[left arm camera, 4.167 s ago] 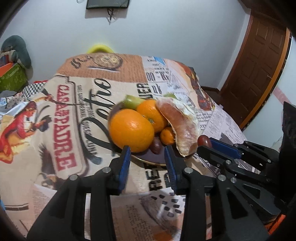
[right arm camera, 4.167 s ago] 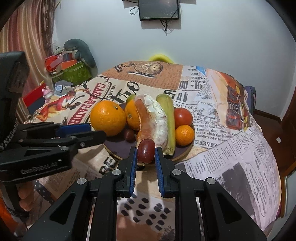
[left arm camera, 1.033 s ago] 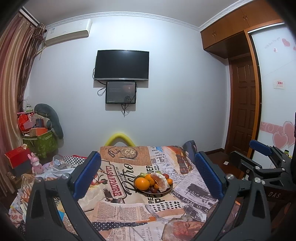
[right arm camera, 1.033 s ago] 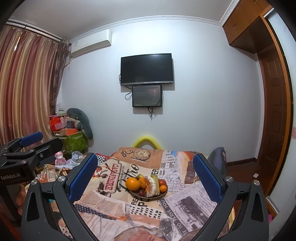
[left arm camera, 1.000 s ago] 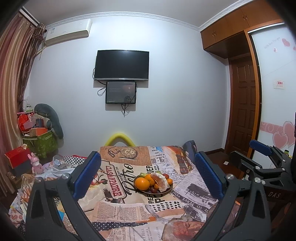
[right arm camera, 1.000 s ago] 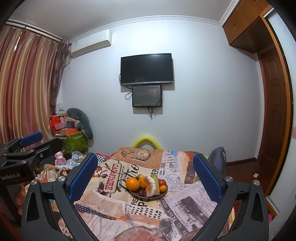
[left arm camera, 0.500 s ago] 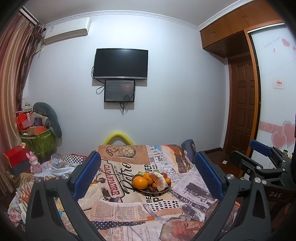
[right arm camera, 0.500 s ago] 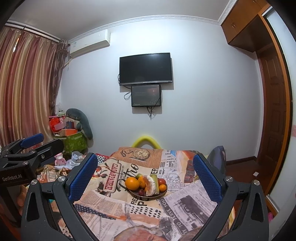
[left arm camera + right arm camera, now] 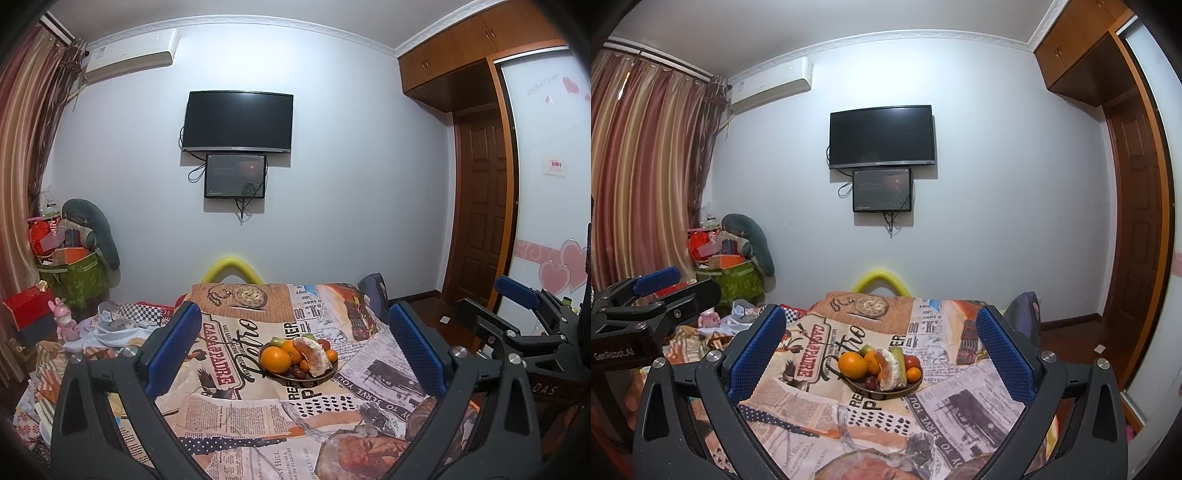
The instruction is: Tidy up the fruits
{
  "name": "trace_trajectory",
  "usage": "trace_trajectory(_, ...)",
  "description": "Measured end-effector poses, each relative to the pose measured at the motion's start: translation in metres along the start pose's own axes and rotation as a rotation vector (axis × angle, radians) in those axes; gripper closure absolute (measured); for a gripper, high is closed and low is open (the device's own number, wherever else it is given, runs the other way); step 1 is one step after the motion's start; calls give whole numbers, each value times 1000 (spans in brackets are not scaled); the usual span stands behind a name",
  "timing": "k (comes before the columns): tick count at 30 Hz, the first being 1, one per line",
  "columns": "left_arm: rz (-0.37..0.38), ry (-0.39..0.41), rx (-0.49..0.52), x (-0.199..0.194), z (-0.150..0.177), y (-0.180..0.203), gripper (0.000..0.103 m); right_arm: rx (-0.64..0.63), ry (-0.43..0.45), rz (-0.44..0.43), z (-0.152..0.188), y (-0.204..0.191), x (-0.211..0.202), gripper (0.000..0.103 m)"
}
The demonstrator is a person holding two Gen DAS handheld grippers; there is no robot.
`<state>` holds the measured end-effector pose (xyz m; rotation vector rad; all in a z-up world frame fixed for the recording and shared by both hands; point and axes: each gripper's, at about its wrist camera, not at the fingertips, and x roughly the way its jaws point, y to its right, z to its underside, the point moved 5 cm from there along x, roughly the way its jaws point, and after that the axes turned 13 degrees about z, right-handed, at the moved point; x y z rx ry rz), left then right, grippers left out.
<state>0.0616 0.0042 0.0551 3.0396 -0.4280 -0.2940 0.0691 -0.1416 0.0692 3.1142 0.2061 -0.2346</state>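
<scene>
White wall with a dark television [image 9: 238,122] fills the far end of the room, and below it runs the table under its newspaper-print cloth [image 9: 236,413]. Starting at my left, the left gripper [image 9: 295,350] is spread wide and holds nothing, its blue pads [image 9: 173,349] framing the view. Straight ahead of it, well apart and lower down, sits the fruit plate [image 9: 325,376]: a big orange [image 9: 275,360] on the left side, a long peeled piece [image 9: 312,356] lying with its long axis running away from me, small dark fruits at the near rim.

Further right, my right gripper [image 9: 881,354] is likewise fully parted and empty. From its view the plate [image 9: 912,388] lies dead centre between the pads [image 9: 757,354], the orange [image 9: 852,364] left and a red fruit [image 9: 911,362] right.

Neither hand looks clearly nearer; both are well back from the plate. I judge the fruits already gathered, with no loose fruit visible on the cloth.
</scene>
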Motion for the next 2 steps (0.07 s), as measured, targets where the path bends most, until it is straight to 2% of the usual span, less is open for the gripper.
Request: trace_trajectory(2, 0, -4, 1, 1, 1, 0, 0, 1, -3, 0, 0, 0, 1, 0)
